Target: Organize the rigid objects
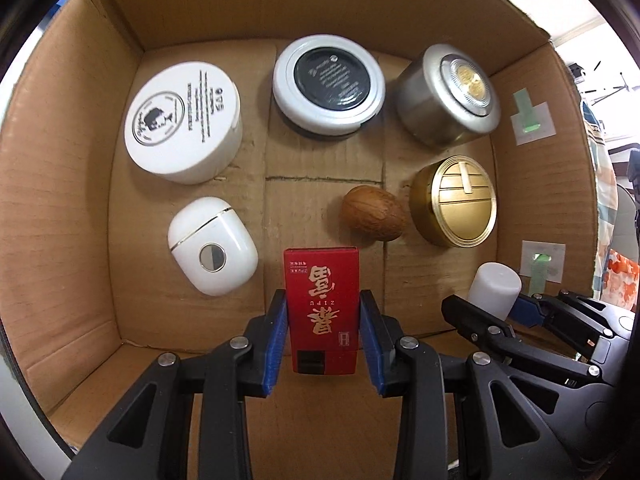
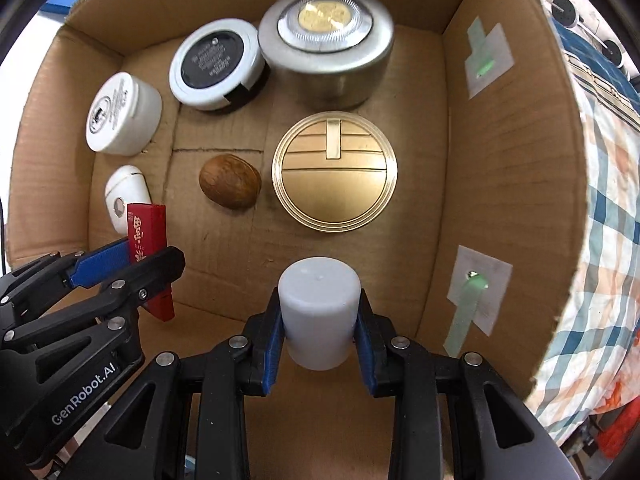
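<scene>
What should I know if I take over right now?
Left gripper: fingers shut on the red box, held above the floor of the cardboard box, beside the white case.
Right gripper: fingers shut on the white cylinder, held above the box floor near the right wall.
Already in the box: white jar, black-topped tin, silver tin, gold tin, brown nut.
Left to do: probably set both held things down on bare floor in the near row, then open the fingers.

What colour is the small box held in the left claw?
Red with gold lettering; the box shows best in the left wrist view.
</scene>
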The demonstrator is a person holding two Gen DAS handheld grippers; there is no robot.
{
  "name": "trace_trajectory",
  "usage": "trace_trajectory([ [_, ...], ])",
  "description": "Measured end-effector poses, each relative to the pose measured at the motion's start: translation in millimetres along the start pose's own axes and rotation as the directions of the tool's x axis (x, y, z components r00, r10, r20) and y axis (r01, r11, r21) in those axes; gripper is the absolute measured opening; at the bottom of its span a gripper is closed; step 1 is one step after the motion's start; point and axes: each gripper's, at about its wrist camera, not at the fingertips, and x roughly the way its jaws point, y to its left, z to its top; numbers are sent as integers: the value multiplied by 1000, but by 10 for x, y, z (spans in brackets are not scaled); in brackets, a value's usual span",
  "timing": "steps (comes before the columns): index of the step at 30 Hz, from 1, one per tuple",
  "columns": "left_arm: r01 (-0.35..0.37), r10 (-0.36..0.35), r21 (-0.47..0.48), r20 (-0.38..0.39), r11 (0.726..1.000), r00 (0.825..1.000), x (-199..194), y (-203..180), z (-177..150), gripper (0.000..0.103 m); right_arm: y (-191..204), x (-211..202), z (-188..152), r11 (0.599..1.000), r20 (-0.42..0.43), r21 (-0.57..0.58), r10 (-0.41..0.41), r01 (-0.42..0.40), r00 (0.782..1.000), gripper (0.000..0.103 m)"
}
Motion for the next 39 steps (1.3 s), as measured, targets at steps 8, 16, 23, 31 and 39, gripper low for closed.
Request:
trace_trajectory([
  [8, -5, 5, -10, -38, 1000, 999, 161, 34, 73, 32, 28, 137, 111, 1000, -33, 11, -18, 18, 999, 34],
  [16, -52, 50, -20, -74, 998, 996, 252, -8, 86, 32, -48, 236, 133, 999, -46, 33, -29, 31, 999, 35],
  [23, -88, 86, -26, -54, 996, 995, 80, 44, 84, 39, -10, 40, 133, 999, -16, 27, -36, 37, 999, 50],
  [31, -119, 120, -49, 18, 992, 993, -298, 122, 40, 62, 30, -257, 101, 997, 32, 30, -71, 70, 997, 64],
  [39, -137, 146, -80, 117, 987, 982, -719, 259, -57, 101, -45, -618, 2, 995, 100, 64, -88, 82, 991, 86],
])
